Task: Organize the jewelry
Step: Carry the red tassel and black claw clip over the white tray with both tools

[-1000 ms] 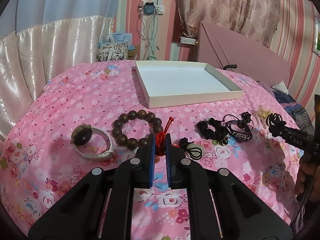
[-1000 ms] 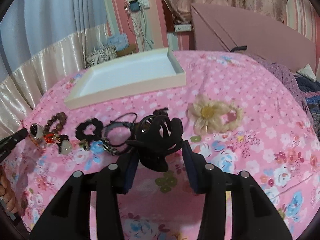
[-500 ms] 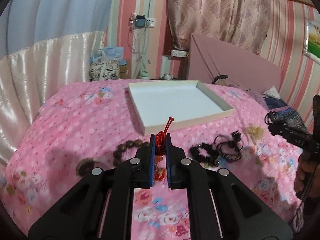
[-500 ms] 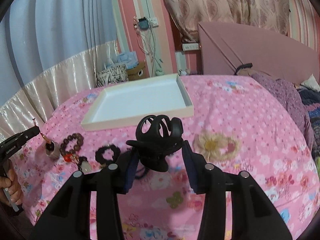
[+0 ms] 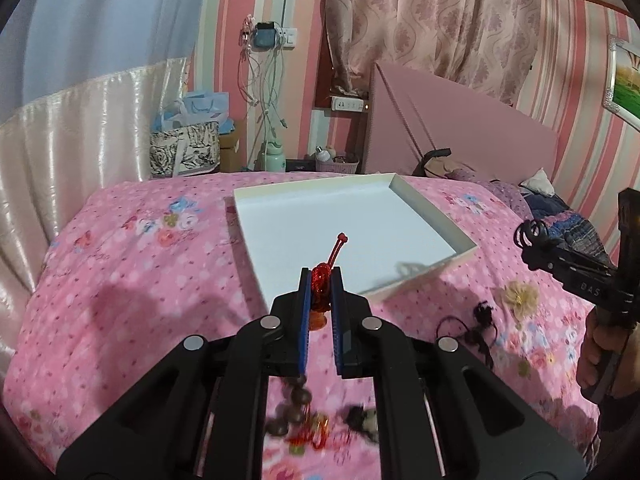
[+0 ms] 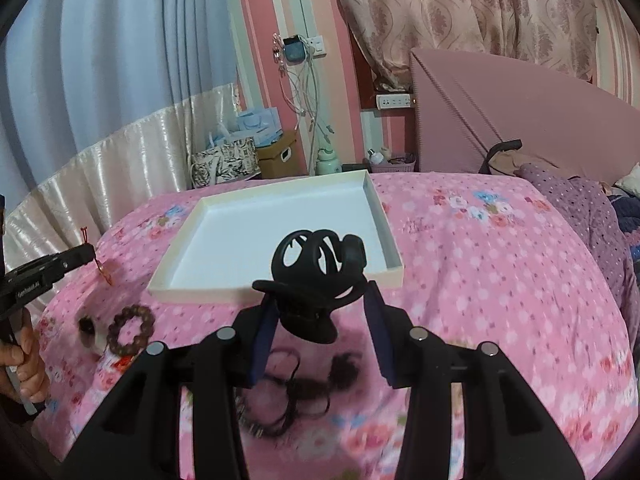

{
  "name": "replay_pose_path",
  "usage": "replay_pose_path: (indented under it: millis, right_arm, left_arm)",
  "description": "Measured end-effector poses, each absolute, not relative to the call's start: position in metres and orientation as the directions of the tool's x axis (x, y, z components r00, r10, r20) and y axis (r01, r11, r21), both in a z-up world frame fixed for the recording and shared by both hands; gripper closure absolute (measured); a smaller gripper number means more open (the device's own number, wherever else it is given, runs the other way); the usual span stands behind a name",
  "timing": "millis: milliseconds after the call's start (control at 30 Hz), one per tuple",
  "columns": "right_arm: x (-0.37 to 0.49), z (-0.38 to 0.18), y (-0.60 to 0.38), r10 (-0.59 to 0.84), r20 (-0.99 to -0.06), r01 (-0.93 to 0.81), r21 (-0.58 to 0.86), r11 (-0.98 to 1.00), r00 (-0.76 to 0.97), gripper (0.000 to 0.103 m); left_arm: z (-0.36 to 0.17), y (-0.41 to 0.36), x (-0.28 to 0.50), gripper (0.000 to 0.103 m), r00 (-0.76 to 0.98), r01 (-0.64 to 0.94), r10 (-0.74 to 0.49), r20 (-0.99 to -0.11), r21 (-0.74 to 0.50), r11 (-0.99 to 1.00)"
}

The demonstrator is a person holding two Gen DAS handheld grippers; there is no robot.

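Mid-transfer, both hands loaded and heading for the white tray (image 5: 416, 204), which looks empty. Left gripper (image 5: 320, 280) is pinched almost fully closed on a red knotted cord charm (image 5: 321, 280); the cord tail sticks up past the tips and an orange bit hangs below. Right gripper (image 6: 320, 300) is clamped part-way open around a black hair claw clip (image 6: 316, 276), held between the pads and riding above the tips. Each item sits just short of the tray's near rim in its own view. Next move, I'd say: carry both over the rim, lower, then release apart so they don't tangle. Left on the pink floral bedspread (image 6: 500, 264): wooden bead bracelet (image 6: 131, 329), black cord pieces (image 5: 476, 330), beige flower hair tie (image 5: 520, 298).
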State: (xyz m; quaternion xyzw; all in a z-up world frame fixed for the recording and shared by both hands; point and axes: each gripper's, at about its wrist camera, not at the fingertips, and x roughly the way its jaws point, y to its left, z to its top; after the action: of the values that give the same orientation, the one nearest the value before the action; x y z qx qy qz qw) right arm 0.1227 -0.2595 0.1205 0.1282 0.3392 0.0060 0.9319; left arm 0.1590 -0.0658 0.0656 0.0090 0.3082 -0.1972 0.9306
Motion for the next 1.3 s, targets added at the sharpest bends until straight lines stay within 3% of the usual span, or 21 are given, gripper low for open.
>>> replay_pose_path:
  millis: [567, 900, 1300]
  right_arm:
    - [0.25, 0.053, -0.268, 0.116, -0.754, 0.093, 0.229, 0.969, 0.647, 0.06]
    - [0.244, 0.031, -0.265, 0.069, -0.802, 0.111, 0.166, 0.98, 0.593, 0.06]
    - [0.21, 0.036, -0.259, 0.081, -0.815, 0.141, 0.196, 0.97, 0.574, 0.06]
  left_arm:
    - [-0.001, -0.099, 0.247, 0.096, 0.637, 0.279, -0.267, -0.724, -0.106, 0.954]
    - [-0.026, -0.101, 0.257, 0.096, 0.592, 0.264, -0.239, -0.769, -0.094, 0.96]
    - [-0.03, -0.088, 0.273, 0.095, 0.573, 0.239, -0.206, -0.793, -0.079, 0.968]
